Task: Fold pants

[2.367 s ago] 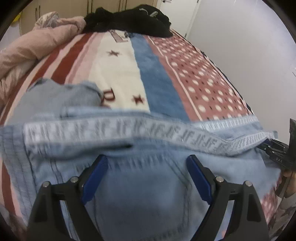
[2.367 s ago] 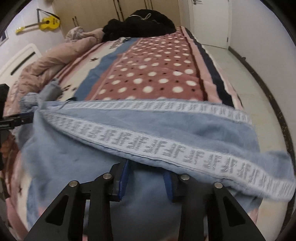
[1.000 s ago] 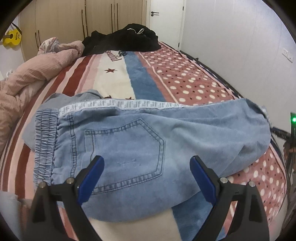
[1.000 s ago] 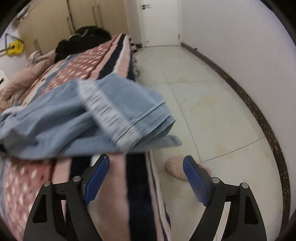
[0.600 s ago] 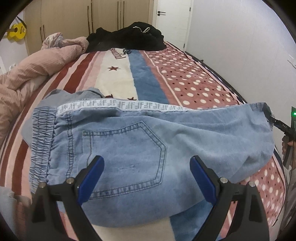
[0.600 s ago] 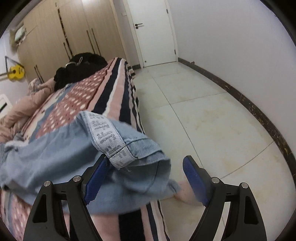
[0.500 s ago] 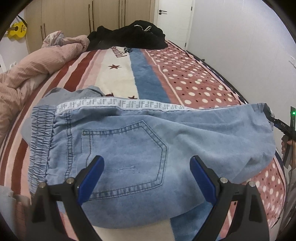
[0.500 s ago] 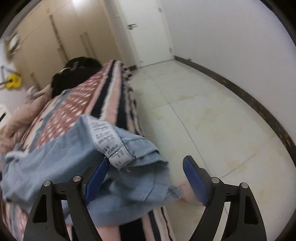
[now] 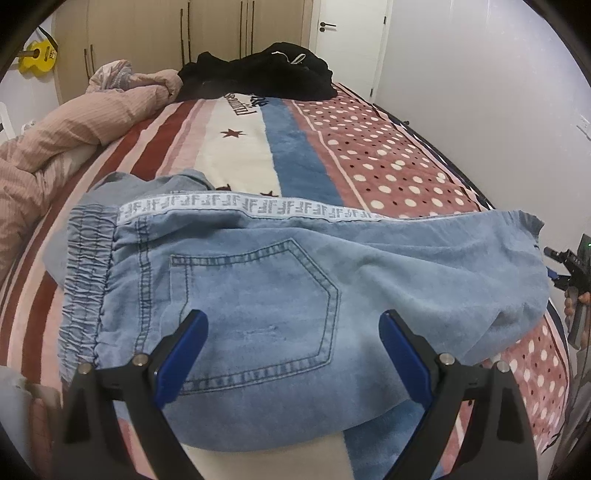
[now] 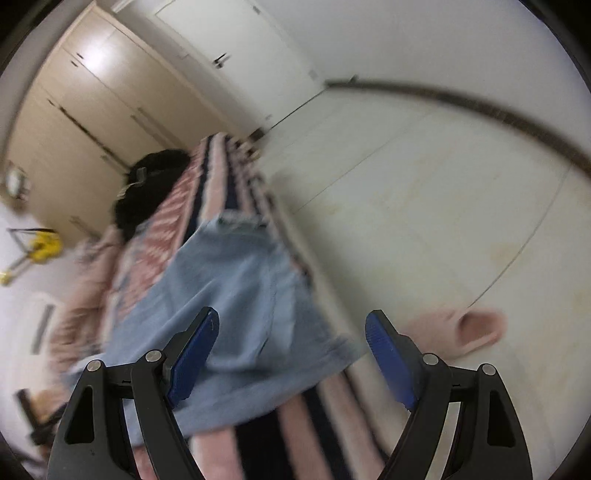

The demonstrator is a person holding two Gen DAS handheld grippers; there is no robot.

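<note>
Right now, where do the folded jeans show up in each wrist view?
Left wrist: the jeans fill the middle, waistband left, hems right, lying across the bedspread.
Right wrist: blurred, lower left of centre, jeans at the bed's edge beside the floor.
Shared landmark: the black clothes pile at the bed's far end.

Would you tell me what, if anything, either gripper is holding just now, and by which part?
Nothing: left gripper and right gripper both hang open above the jeans.

White walls (image 9: 480, 74), beige wardrobes (image 9: 166, 33), pale tiled floor (image 10: 424, 184).
</note>
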